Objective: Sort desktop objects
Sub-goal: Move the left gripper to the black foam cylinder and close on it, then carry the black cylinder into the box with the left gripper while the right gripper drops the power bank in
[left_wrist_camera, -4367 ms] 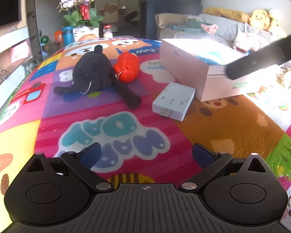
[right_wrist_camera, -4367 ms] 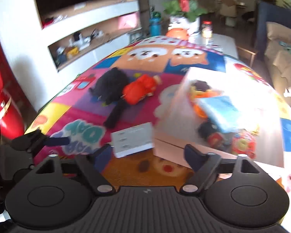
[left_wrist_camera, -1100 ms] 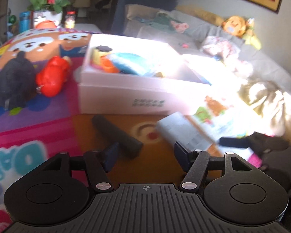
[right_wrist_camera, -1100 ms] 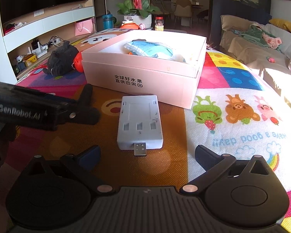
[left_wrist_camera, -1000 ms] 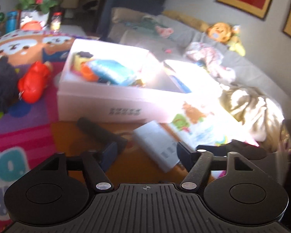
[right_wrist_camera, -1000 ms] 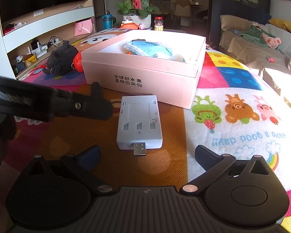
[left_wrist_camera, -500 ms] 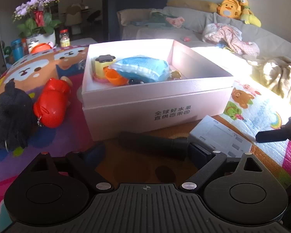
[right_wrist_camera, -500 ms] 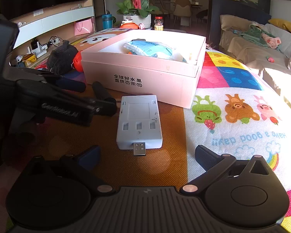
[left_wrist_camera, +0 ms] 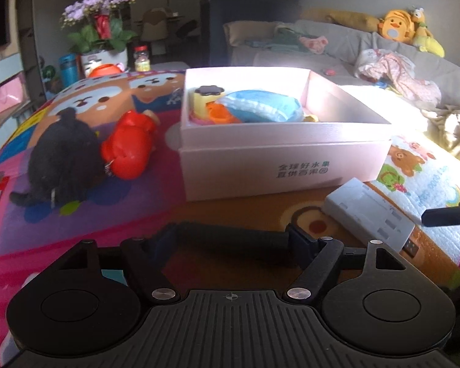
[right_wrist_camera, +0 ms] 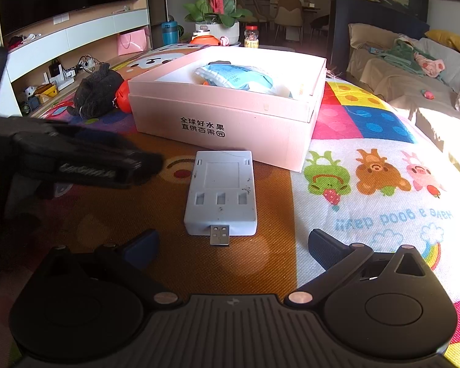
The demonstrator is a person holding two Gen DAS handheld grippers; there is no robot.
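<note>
From my left wrist camera, a black plush toy (left_wrist_camera: 63,156) lies toward the left edge of the play mat (left_wrist_camera: 76,211), with a red toy (left_wrist_camera: 130,147) touching its right side. Right of them the pink box (left_wrist_camera: 276,156) sits near the mat's middle, already holding a blue pouch (left_wrist_camera: 260,105) and a yellow toy (left_wrist_camera: 204,99). My left gripper (left_wrist_camera: 231,240) is closing lengthwise on a black cylinder (left_wrist_camera: 230,236) lying crosswise on the mat in front of the box; both fingertips sit at its ends, though I cannot tell how firmly they press. Further right, a white USB charger (right_wrist_camera: 220,191) lies flat just before the box's front wall. My right gripper (right_wrist_camera: 230,250) hangs above the charger's plug end, fingers spread wide and empty.
</note>
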